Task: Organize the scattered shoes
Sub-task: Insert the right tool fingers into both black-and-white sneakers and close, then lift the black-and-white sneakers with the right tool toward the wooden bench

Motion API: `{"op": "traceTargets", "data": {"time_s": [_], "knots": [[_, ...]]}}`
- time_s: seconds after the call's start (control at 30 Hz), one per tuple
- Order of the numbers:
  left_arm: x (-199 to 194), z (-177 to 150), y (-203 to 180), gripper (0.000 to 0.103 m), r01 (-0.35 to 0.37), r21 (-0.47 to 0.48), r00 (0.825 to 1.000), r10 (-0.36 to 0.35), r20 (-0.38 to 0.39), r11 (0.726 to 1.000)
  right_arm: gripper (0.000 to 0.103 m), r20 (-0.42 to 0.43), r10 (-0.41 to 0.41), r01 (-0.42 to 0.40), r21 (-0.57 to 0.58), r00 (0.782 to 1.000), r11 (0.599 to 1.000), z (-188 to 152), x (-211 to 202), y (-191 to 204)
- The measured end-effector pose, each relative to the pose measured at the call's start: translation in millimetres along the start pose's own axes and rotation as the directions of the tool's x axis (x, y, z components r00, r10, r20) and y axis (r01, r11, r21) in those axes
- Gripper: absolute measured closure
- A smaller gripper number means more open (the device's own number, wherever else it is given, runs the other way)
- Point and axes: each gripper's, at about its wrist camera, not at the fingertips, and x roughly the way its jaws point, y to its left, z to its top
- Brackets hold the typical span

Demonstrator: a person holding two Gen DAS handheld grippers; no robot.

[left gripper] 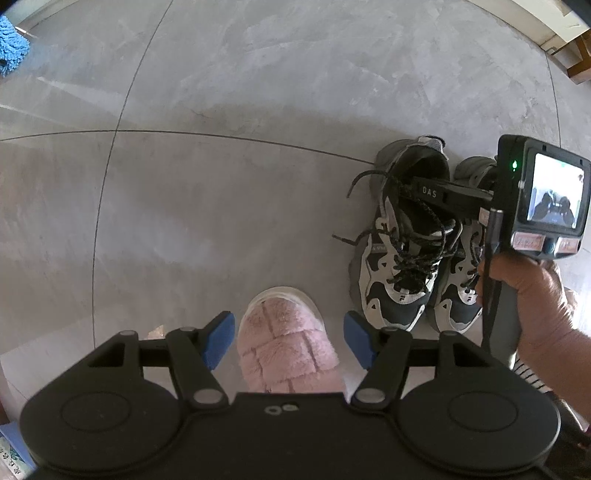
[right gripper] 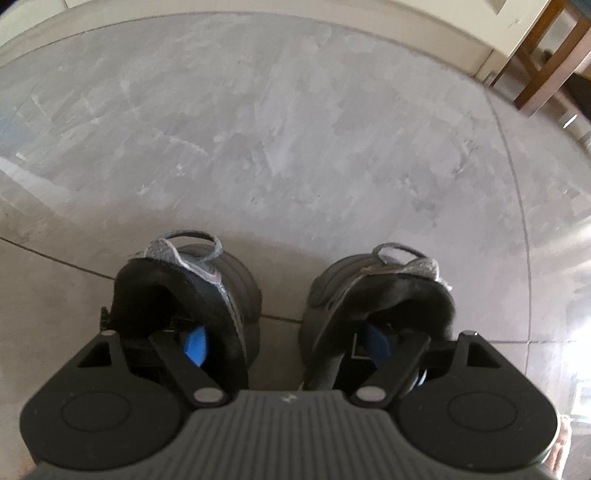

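A pink fluffy slipper (left gripper: 288, 343) lies toe-up in the picture on the grey tiled floor. My left gripper (left gripper: 290, 341) points down over it, open, with its blue pads (left gripper: 219, 341) flanking the slipper and a narrow gap on each side. Two black, grey and white laced sneakers (left gripper: 399, 266) (left gripper: 461, 295) stand side by side to the right. My right gripper (right gripper: 286, 343) (left gripper: 450, 192) has one finger inside the left sneaker (right gripper: 184, 280) and the other inside the right sneaker (right gripper: 388, 280). Floor shows between the two shoes, so their inner walls are not pinched.
A person's hand (left gripper: 532, 295) holds the right gripper's handle. A blue fluffy mop head (left gripper: 11, 44) lies at the far left. Wooden chair legs (right gripper: 543, 62) stand at the back right beside a pale skirting board (right gripper: 424, 33). Open floor stretches ahead of the shoes.
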Motion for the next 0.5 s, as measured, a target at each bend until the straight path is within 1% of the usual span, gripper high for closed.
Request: {"op": "traceTargets", "data": {"time_s": [0.07, 0.2, 0.27, 0.3, 0.4, 0.43, 0.5], "knots": [[0, -1, -1, 0.038, 0.004, 0.007, 1.0, -0.004, 0.0, 1.0, 0.019, 0.028, -0.033, 0.033, 0.019, 0.999, 0.999, 0, 1, -4], [2, -1, -3, 0.038, 0.007, 0.024, 1.0, -0.007, 0.003, 1.0, 0.018, 0.032, 0.009, -0.012, 0.091, 0.999, 0.996, 5, 11, -19], [2, -1, -4, 0.038, 0.005, 0.029, 1.0, -0.006, 0.005, 1.0, 0.016, 0.035, 0.012, -0.015, 0.099, 0.999, 0.995, 7, 15, -18], [2, -1, -4, 0.038, 0.004, 0.031, 1.0, -0.004, 0.006, 1.0, 0.014, 0.036, 0.016, -0.02, 0.118, 0.999, 0.993, 9, 16, -17], [2, -2, -6, 0.038, 0.0, 0.034, 1.0, 0.0, 0.007, 0.999, 0.011, 0.024, 0.019, -0.023, 0.163, 1.0, 0.986, 13, 17, -14], [2, -3, -6, 0.038, -0.001, 0.034, 1.0, 0.001, 0.006, 0.999, 0.011, 0.018, 0.023, -0.025, 0.163, 1.0, 0.986, 15, 18, -13], [3, -3, -7, 0.038, -0.003, 0.035, 1.0, 0.003, 0.003, 0.999, 0.016, 0.016, 0.03, -0.033, 0.164, 0.999, 0.986, 16, 20, -12]]}}
